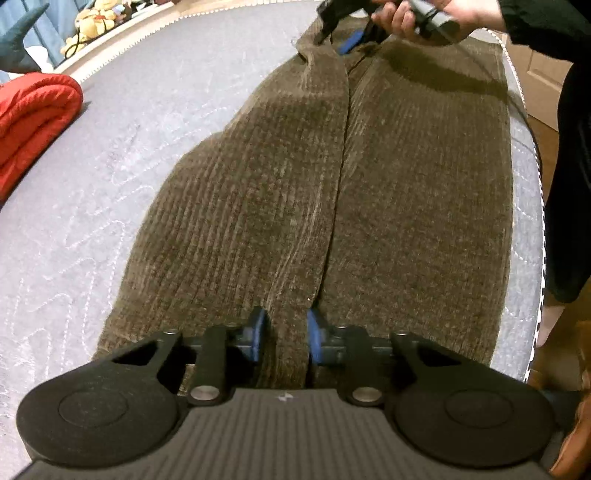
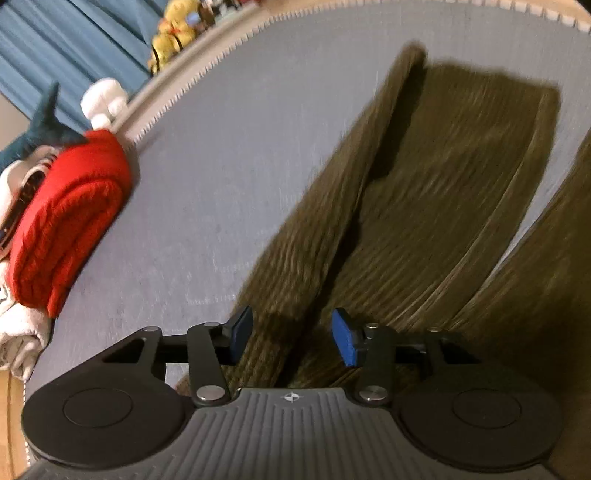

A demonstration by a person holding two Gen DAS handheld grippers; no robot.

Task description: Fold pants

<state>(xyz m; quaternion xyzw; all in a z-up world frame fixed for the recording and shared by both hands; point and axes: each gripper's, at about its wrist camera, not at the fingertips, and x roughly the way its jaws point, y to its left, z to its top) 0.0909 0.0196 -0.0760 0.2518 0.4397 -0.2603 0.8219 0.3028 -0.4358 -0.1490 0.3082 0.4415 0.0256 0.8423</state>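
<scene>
Mattress [image 1: 110, 177]: grey and quilted, with a pale stitched edge, carrying everything in both views.
Pants [image 1: 332, 192]: brown ribbed corduroy, spread lengthwise along the mattress near its right edge, the two legs side by side and touching along a middle seam line; in the right wrist view the pants [image 2: 424, 206] are blurred, and one long edge stands up as a raised fold casting a shadow on the cloth beside it.
Red blanket [image 1: 33, 118]: folded thick, lying on the mattress at the far left, well apart from the pants; the right wrist view shows it [image 2: 70, 218] resting against pale cloth and a plush toy.
Plush toys [image 2: 177, 33]: yellow ones sit beyond the mattress edge, in front of blue curtains.
Left tool [image 1: 286, 338]: its blue pads are pressed against a narrow ridge of corduroy at the near end of the pants, close to the middle seam, gripping the pants.
Right tool [image 2: 291, 339]: in its own camera the jaws stand wide apart over the near end of a raised fold, the pads not touching the cloth, so it is open; in the left wrist view it [image 1: 351, 40] appears at the far end of the pants, held by the person's right hand [image 1: 417, 18].
Pads [image 2: 343, 341]: bright blue, flat-faced.
</scene>
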